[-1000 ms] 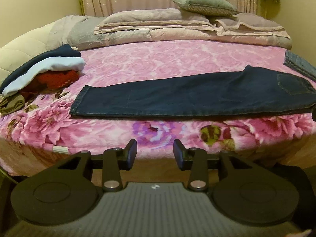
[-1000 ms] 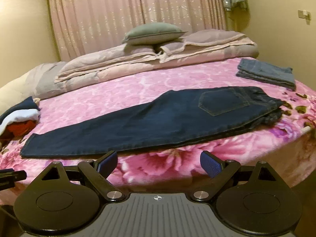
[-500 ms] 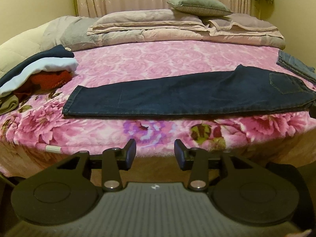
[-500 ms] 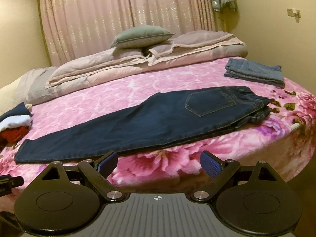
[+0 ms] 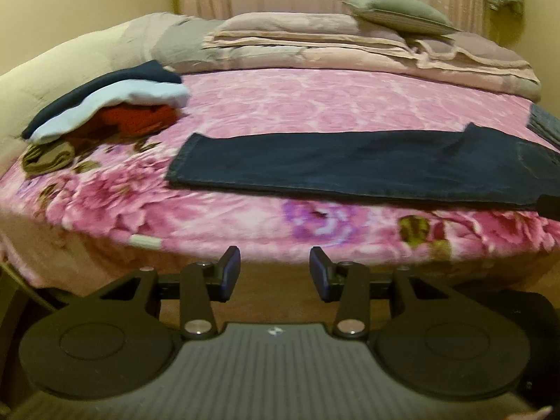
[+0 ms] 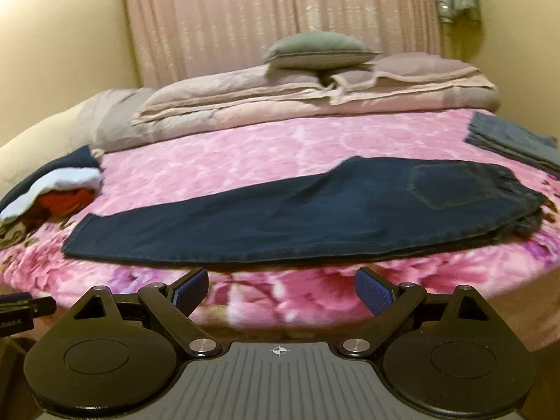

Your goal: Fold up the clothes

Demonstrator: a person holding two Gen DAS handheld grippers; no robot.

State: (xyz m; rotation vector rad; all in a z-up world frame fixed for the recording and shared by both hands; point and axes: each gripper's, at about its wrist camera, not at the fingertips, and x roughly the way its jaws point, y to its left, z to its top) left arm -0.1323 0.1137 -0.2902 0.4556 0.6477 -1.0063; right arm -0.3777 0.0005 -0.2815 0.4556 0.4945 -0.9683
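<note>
Dark blue jeans (image 5: 350, 164) (image 6: 297, 213) lie flat, folded lengthwise, across the near part of the pink floral bed (image 5: 315, 105) (image 6: 262, 147). The leg hems point left and the waist with its back pocket lies to the right. My left gripper (image 5: 275, 273) hangs open in front of the bed's near edge, below the jeans' leg end, holding nothing. My right gripper (image 6: 280, 288) is open wider, just short of the bed edge under the middle of the jeans, also empty.
A pile of unfolded clothes (image 5: 105, 105) (image 6: 52, 189) in navy, light blue and red sits at the bed's left. Folded lighter jeans (image 6: 514, 140) (image 5: 544, 122) lie at the right. Folded quilts (image 5: 350, 45) and a grey-green pillow (image 6: 315, 49) fill the back, before curtains.
Both views have swung to the left: the jeans and the clothes pile sit further right in each frame. Both grippers stay open and empty, with the bed a little closer.
</note>
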